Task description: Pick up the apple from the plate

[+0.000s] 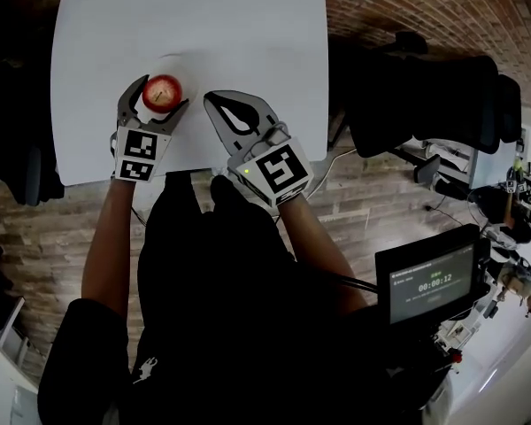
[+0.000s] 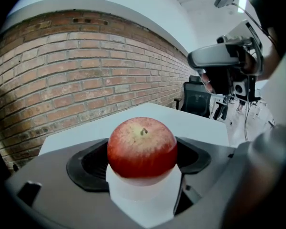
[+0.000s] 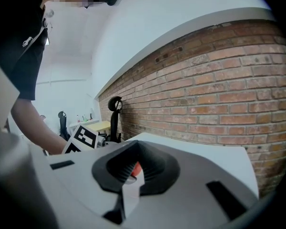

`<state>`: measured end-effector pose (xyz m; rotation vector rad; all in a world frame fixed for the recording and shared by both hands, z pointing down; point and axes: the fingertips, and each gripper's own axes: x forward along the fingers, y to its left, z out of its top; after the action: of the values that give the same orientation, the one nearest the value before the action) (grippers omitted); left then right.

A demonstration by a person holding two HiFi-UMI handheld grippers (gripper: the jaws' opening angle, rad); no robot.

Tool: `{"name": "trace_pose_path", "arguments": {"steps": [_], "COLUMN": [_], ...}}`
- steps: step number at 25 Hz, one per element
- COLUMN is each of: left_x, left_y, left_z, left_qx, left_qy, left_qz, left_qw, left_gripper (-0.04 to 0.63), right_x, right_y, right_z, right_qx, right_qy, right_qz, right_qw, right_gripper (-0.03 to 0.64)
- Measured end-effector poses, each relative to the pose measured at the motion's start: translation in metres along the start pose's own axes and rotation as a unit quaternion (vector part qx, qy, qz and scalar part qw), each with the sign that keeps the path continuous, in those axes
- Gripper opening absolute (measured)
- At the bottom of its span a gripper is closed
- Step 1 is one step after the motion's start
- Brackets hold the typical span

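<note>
Since the left gripper (image 1: 163,94) has its jaws set wide on either side of the apple (image 2: 142,147), with the black pads bearing on the fruit's flanks, the grasp looks made and the step in hand is the lift off the plate. The apple stands stem up between those jaws, over the left half of the white table (image 1: 248,25) and closer to the near edge than to the far one. The white plate (image 1: 186,67) is only a faint round outline against the white top, just beyond the fruit. Whether the apple has already cleared it cannot be told from these views.

Beside it, the right gripper (image 1: 218,103) hangs over the middle of the near edge. Its jaws are closed tip to tip and nothing is held, and a sliver of the red apple shows through the hollow between its pads.

Judging from this, the next move calls for a straight, steady rise with the squeeze kept even. The fruit is round and smooth, so a tilt or a slackened hold could let it roll out forward. The plate is light-looking and should stay put, provided the pads do not catch its rim. The right gripper has no part to play and can stay clear.
</note>
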<state>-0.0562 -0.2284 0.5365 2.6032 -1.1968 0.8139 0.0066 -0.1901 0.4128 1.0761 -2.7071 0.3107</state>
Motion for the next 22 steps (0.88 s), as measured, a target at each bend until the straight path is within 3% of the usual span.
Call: {"name": "trace_pose_path", "arguments": {"steps": [22], "left_x": [-0.051], "left_y": [-0.025], "left_z": [0.027], "left_qx": [-0.004], "left_qy": [-0.025], "left_qz": [0.032], "left_qw": [0.9992], "left_gripper": [0.413], "right_x": [-0.018], "right_y": [0.037], "right_z": [0.029], "right_qx": [-0.034], "right_qy": [-0.031], "right_qz": [0.044], "right_qw": [0.998], "right_gripper": [0.002]}}
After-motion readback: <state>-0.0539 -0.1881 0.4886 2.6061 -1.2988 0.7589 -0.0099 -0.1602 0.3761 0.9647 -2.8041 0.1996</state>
